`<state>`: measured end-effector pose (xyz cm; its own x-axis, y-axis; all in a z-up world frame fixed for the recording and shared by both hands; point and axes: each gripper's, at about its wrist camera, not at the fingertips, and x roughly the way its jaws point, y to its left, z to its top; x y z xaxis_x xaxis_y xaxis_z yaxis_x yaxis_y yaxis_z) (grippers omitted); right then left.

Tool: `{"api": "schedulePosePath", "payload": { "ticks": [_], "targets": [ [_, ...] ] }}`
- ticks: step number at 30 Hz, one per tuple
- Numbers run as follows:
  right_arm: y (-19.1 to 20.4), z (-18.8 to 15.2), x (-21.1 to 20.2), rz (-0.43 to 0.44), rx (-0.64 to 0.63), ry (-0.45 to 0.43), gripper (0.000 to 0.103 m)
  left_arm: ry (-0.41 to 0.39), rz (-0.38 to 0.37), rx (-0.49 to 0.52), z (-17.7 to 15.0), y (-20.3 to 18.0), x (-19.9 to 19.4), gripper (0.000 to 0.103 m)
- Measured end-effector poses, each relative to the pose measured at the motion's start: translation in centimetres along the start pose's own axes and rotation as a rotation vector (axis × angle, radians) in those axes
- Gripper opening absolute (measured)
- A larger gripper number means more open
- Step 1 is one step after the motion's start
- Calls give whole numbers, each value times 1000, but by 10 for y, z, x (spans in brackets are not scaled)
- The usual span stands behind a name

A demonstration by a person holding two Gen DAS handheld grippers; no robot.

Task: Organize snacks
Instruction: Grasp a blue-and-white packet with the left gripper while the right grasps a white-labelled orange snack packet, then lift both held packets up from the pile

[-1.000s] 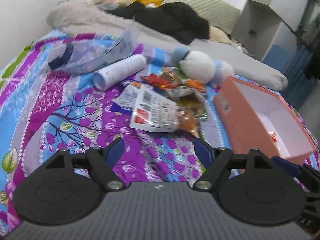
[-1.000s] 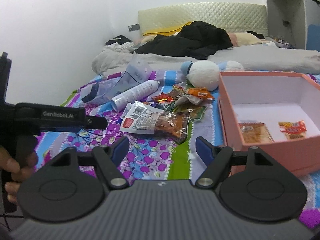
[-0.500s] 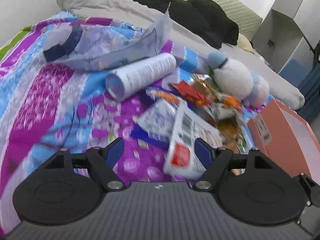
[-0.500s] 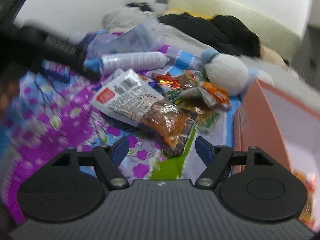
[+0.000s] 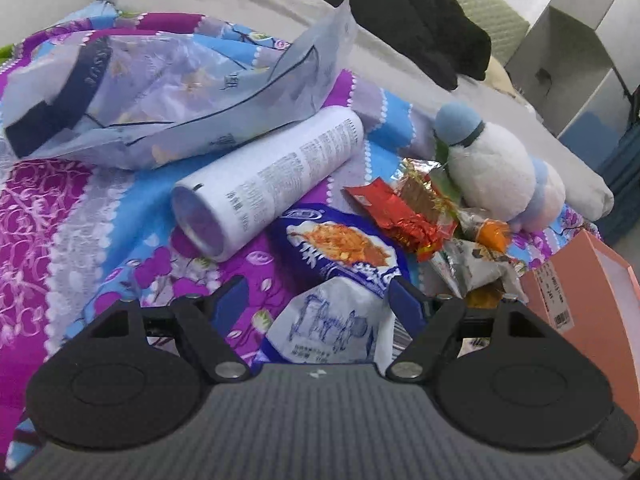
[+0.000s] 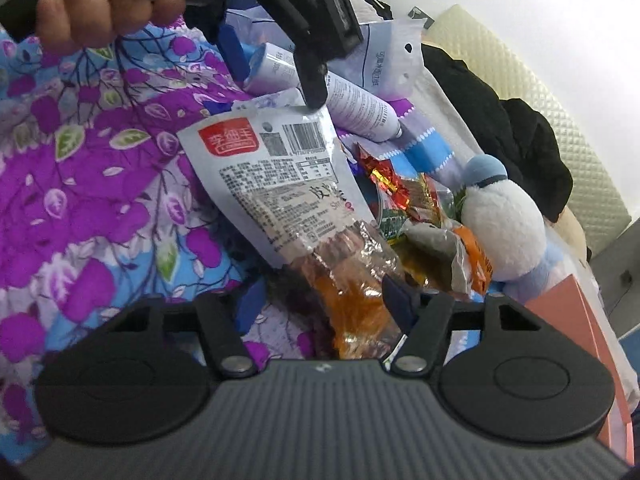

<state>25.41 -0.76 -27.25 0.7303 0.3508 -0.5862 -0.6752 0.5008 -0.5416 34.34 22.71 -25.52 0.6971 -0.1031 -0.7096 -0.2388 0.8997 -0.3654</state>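
Clearly the long clear snack pouch (image 6: 304, 216), lying on the heap just beside the pink box (image 6: 560, 300), sits between the right gripper (image 6: 320, 304) jaws, which have just been narrowing but aren't pinching yet, so clamp squarely on its orange-filled end, while the left gripper (image 5: 316, 300) hangs wide over the blue-and-white packet (image 5: 340, 264).

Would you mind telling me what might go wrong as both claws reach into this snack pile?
The right claw, just closing, straddles the crinkly clear end of the long white snack packet; thin film could slip or tear. The left claw sits over the overlapping blue-and-white noodle packet, so it may drag neighbours. Both claws work close together and could collide.
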Motion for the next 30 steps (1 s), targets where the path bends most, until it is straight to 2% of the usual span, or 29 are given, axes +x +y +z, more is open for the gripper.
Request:
{"api": "schedulePosePath", "payload": {
  "ticks": [1, 6, 7, 11, 13, 15, 16, 20, 23, 30],
  "targets": [
    [0, 1, 2, -4, -4, 5, 49, 5, -4, -7, 1, 0, 3, 81],
    [0, 0, -5, -17, -27, 12, 41, 19, -29, -22, 1, -2, 10, 81],
    [2, 0, -8, -21, -35, 14, 36, 15, -28, -29, 0, -2, 10, 81],
    [6, -7, -20, -47, -68, 49, 33, 13, -42, -69, 1, 2, 11, 81],
    [7, -9, -27, -48, -66, 58, 32, 17, -26, -47, -1, 0, 12, 80],
    [9, -10, -35, -57, -70, 62, 31, 33, 0, -7, -4, -7, 16, 74],
    [11, -11, -39, -64, -72, 65, 31, 38, 5, 17, -6, -11, 16, 65],
    [11, -13, -52, -76, -54, 77, 30, 16, 26, 76, -12, -23, 6, 49],
    [10, -15, -62, -89, -40, 84, 30, 3, 24, 87, -15, -27, -8, 42],
    [12, -23, -91, -104, 11, 105, 30, -20, 48, 93, -37, -34, -57, 35]
  ]
}}
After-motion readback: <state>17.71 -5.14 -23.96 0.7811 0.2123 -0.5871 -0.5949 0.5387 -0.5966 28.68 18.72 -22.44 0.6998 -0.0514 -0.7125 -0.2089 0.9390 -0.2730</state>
